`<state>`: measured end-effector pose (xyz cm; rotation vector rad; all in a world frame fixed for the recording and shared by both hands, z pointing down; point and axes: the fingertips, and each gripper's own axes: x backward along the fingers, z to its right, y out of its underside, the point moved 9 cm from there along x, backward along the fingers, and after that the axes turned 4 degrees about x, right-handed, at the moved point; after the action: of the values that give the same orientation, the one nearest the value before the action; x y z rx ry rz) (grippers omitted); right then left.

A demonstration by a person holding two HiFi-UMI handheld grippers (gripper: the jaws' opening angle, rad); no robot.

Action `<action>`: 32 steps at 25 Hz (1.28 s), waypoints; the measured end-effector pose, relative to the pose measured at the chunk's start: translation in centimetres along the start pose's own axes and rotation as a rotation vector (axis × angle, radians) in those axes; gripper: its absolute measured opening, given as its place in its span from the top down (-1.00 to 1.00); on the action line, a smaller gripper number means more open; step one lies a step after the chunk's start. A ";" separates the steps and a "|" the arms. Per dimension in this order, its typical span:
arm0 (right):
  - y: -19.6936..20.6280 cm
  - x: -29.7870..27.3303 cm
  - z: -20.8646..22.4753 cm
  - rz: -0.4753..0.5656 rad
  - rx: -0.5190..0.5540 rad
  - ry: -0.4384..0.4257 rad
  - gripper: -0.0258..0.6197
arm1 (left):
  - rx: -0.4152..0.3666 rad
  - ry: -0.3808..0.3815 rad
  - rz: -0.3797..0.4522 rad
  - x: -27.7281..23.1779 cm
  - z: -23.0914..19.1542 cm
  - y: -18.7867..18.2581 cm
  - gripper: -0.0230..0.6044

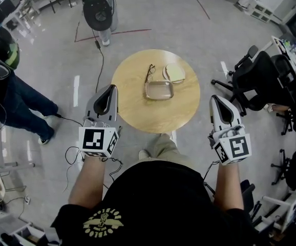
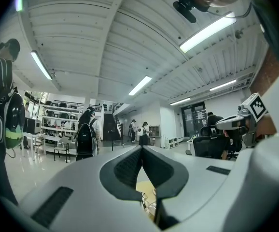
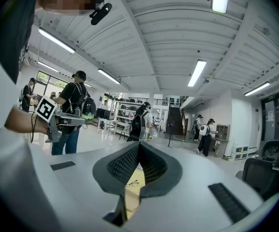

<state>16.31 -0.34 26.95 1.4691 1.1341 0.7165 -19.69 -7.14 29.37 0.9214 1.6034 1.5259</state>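
Wooden counter (image 1: 132,114): clear box (image 1: 159,90), only wood showing through it; glasses (image 1: 150,73) just behind-left, cream pouch (image 1: 174,73) behind-right. Left tool (image 1: 110,90) and right tool (image 1: 215,100) closed, empty, short of the box

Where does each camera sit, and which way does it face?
Head view: on the person's head, facing steeply down at the round table, forearms showing.
Left gripper view: rides the left gripper, looks along its closed jaws across the hall.
Right gripper view: likewise on the right gripper.
Shared: glasses appear in head and right gripper views.
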 end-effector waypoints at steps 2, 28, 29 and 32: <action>-0.2 -0.5 0.1 0.005 0.000 -0.011 0.87 | -0.002 -0.009 -0.004 0.2 -0.2 -0.1 0.87; 3.3 -10.4 5.5 -0.025 -0.050 -0.140 0.87 | 0.022 -0.038 -0.122 -8.1 0.1 2.7 0.87; 3.6 -10.9 5.9 -0.029 -0.054 -0.142 0.87 | 0.024 -0.035 -0.130 -8.8 0.2 3.0 0.87; 4.7 -11.9 7.0 -0.044 -0.070 -0.147 0.87 | 0.034 -0.026 -0.163 -10.4 0.6 4.1 0.87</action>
<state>19.51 -13.74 31.69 1.4097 1.0162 0.6017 -14.13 -15.82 33.75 0.8048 1.6477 1.3735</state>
